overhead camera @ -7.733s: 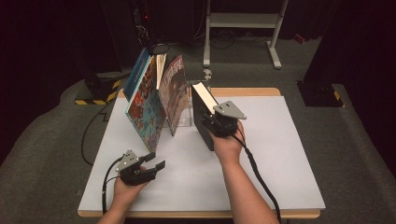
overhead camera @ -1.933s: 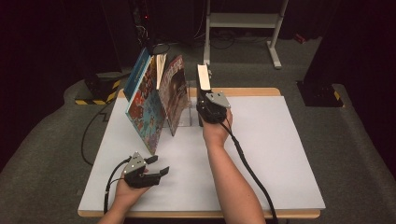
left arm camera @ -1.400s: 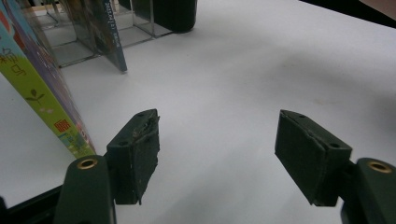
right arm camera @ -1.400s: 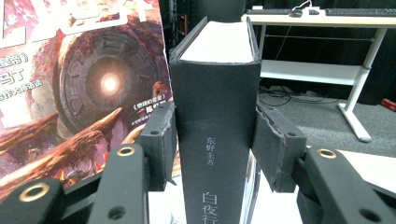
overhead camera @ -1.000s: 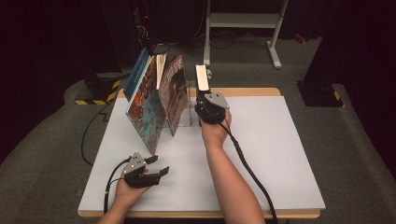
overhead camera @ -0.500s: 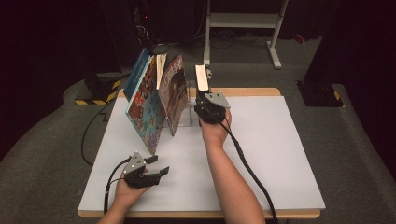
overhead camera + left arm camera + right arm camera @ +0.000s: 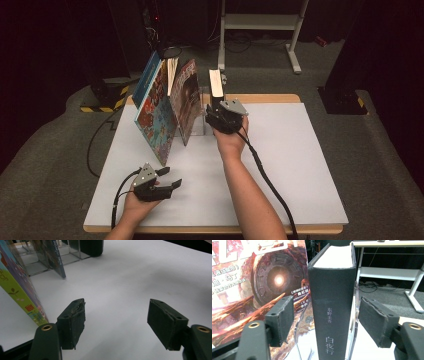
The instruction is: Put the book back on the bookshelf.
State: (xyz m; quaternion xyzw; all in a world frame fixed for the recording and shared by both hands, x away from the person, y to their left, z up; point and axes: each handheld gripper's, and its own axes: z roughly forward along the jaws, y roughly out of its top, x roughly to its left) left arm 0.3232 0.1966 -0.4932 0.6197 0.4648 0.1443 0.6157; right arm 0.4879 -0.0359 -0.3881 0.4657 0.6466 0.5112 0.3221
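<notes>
A thick black book (image 7: 332, 290) stands upright, spine toward me, in a clear rack (image 7: 355, 315) at the back of the table. My right gripper (image 7: 327, 322) straddles its spine; its jaws have just been opening, and both pads (image 7: 378, 323) stand clear of the book with a gap on each side. In the high view the book (image 7: 215, 85) rises just beyond the right gripper (image 7: 215, 114). My left gripper (image 7: 171, 177) rests near the table's front left, open with nothing between its pads (image 7: 72, 323).
Several picture books (image 7: 155, 110) lean in the rack left of the black book, the nearest a dark sci-fi cover (image 7: 262, 277). One bright spine (image 7: 22, 300) stands close to the left gripper. The white table top (image 7: 300, 165) spreads right; a metal frame (image 7: 260, 22) stands behind.
Since the earliest frame the right gripper has carried the black book back and stood it upright in the rack. Over the last second neither hand has shifted.
</notes>
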